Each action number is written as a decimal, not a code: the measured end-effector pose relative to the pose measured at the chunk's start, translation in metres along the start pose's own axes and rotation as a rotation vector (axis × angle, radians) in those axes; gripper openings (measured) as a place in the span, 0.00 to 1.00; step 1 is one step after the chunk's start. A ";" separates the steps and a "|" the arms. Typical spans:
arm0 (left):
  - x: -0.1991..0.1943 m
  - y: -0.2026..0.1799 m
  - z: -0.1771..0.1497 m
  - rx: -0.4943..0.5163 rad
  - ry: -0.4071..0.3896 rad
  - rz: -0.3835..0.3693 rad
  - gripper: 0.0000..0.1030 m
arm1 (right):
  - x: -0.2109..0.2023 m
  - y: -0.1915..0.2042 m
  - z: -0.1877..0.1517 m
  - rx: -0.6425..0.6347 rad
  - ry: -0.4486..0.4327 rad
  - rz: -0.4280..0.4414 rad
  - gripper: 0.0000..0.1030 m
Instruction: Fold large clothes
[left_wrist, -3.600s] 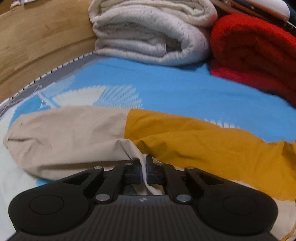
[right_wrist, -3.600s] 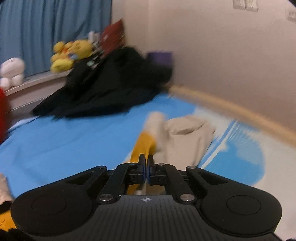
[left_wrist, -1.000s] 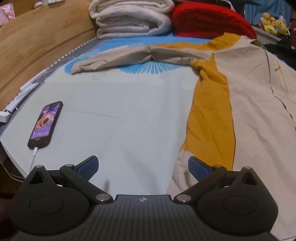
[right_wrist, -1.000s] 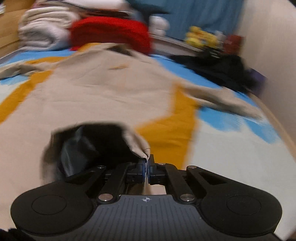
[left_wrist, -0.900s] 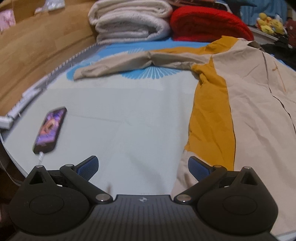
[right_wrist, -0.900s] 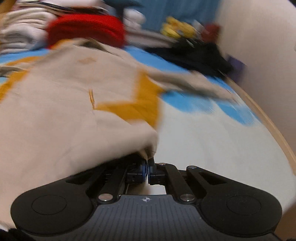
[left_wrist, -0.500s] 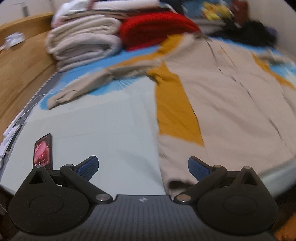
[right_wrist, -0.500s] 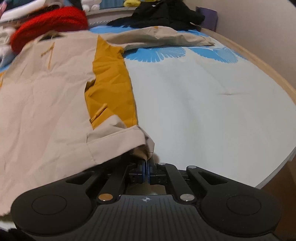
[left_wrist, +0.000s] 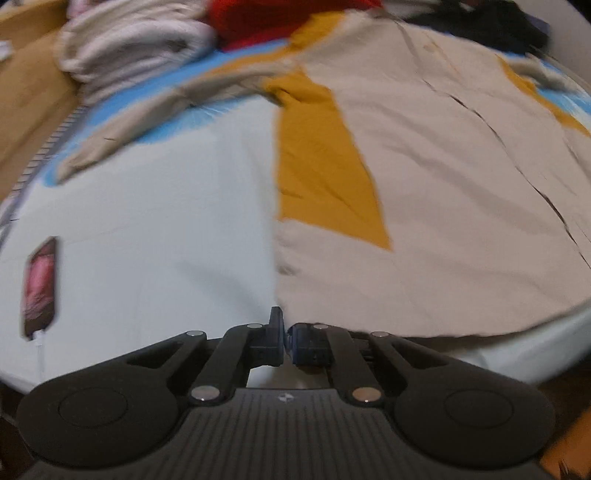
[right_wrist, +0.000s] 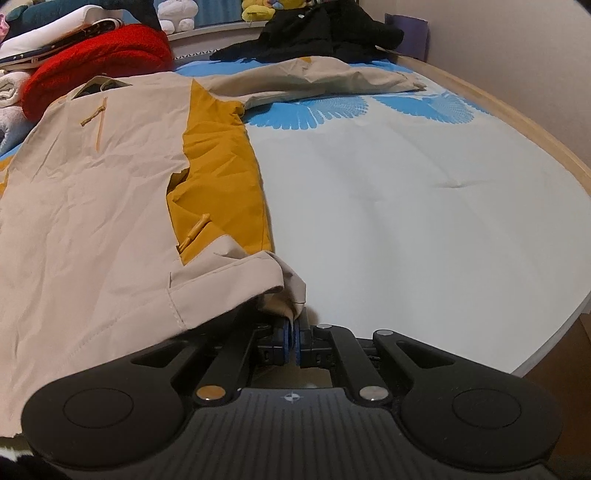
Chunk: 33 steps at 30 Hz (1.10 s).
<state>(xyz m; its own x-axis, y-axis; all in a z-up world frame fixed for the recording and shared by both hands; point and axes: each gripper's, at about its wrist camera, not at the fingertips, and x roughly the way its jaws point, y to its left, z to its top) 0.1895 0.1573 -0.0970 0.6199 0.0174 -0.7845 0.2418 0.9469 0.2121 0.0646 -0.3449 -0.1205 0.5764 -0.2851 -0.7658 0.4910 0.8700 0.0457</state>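
On bed: one jacket (right_wrist: 92, 206); right tool (right_wrist: 291, 332) clamps hem; left tool (left_wrist: 286, 338) closed at corner.

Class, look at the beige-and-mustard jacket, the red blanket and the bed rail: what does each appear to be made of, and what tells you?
Jacket: thin woven fabric, matte, probably cotton or nylon blend; it holds fine sharp creases.
Red blanket: fleece or plush; its surface is thick and fuzzy.
Bed rail: light wood, smooth finish; pale and even, grain too faint to confirm.

Black ribbed grippers, blue-padded jaws
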 end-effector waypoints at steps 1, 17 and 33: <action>-0.003 0.005 0.001 -0.044 0.001 0.000 0.04 | -0.005 -0.001 -0.001 -0.003 -0.016 0.005 0.02; -0.060 0.037 -0.020 -0.109 -0.011 -0.154 0.82 | -0.078 -0.021 -0.017 -0.115 0.081 0.012 0.47; 0.045 -0.011 0.024 -0.045 0.122 0.113 0.90 | 0.018 0.034 0.000 -0.179 0.164 0.035 0.07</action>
<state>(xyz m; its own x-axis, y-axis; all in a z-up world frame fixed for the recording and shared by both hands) 0.2326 0.1401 -0.1210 0.5456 0.1609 -0.8224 0.1403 0.9500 0.2790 0.0915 -0.3203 -0.1324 0.4698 -0.1974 -0.8604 0.3405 0.9398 -0.0298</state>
